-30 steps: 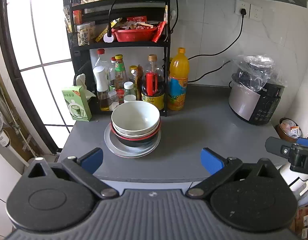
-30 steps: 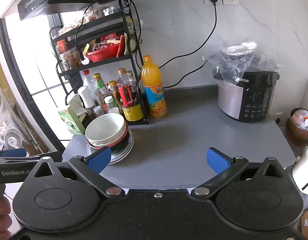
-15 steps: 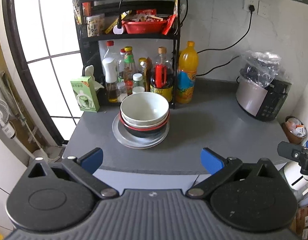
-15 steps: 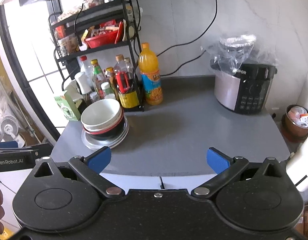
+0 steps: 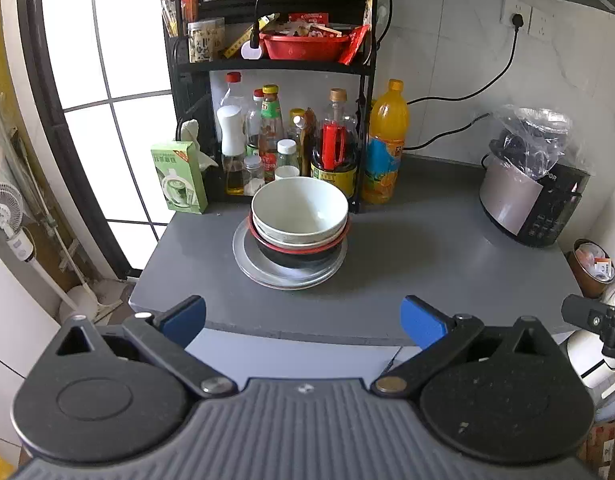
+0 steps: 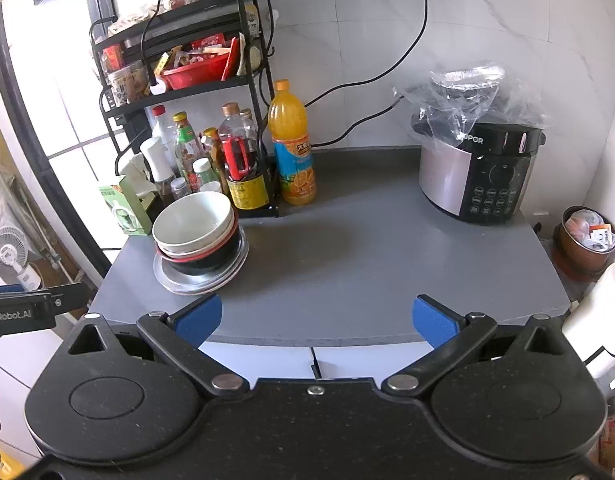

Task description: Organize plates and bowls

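A stack stands on the grey counter (image 5: 427, 264) in front of the rack: a white bowl (image 5: 299, 208) nested in a second pale bowl, inside a black bowl with a red rim (image 5: 299, 250), all on metal plates (image 5: 251, 268). In the right wrist view the same stack (image 6: 195, 228) sits at the counter's left on the plates (image 6: 227, 274). My left gripper (image 5: 303, 316) is open and empty, held back over the counter's front edge. My right gripper (image 6: 315, 316) is also open and empty, off the front edge.
A black rack (image 5: 275, 68) with bottles and a red basket stands behind the stack. An orange drink bottle (image 5: 385, 144), a green box (image 5: 179, 176) and a rice cooker (image 5: 535, 196) under a plastic bag stand on the counter. A window is at left, a bin (image 6: 587, 240) at right.
Both grippers have drawn back from the counter, so the stack looks farther away and the cabinet front shows below. Both stay open. The stack has not moved.
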Demonstrator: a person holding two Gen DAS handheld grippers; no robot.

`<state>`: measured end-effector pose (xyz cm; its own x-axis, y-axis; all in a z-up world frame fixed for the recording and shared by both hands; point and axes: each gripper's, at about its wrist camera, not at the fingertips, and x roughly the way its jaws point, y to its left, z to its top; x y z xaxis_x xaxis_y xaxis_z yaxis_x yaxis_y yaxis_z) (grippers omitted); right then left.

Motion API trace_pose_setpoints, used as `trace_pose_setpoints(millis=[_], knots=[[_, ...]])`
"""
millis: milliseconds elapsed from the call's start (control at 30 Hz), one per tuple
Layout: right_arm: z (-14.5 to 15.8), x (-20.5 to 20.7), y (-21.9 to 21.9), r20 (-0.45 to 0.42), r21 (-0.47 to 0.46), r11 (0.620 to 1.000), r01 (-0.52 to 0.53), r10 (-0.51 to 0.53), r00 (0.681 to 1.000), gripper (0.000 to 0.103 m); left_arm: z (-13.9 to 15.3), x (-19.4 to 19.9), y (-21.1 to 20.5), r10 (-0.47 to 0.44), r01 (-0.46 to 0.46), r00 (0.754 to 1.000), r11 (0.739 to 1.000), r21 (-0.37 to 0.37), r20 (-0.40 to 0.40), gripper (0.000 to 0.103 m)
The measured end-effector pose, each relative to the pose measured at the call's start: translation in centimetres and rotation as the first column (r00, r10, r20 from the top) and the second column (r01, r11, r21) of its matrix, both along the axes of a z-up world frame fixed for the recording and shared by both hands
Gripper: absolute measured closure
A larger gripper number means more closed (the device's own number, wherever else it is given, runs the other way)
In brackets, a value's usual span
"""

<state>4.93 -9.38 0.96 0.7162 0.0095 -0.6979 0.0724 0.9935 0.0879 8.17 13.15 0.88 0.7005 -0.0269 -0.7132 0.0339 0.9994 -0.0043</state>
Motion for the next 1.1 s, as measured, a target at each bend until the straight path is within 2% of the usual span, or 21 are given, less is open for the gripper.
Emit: trace_pose_setpoints(millis=[1100], knots=[[-0.3,-0.5,-0.7,-0.020,-0.012,1.000,0.019,-0.019,1.000,0.000,-0.2,0.2,-1.4,-0.048,0.048,0.999,0.999,0.004,0.000,0.000]])
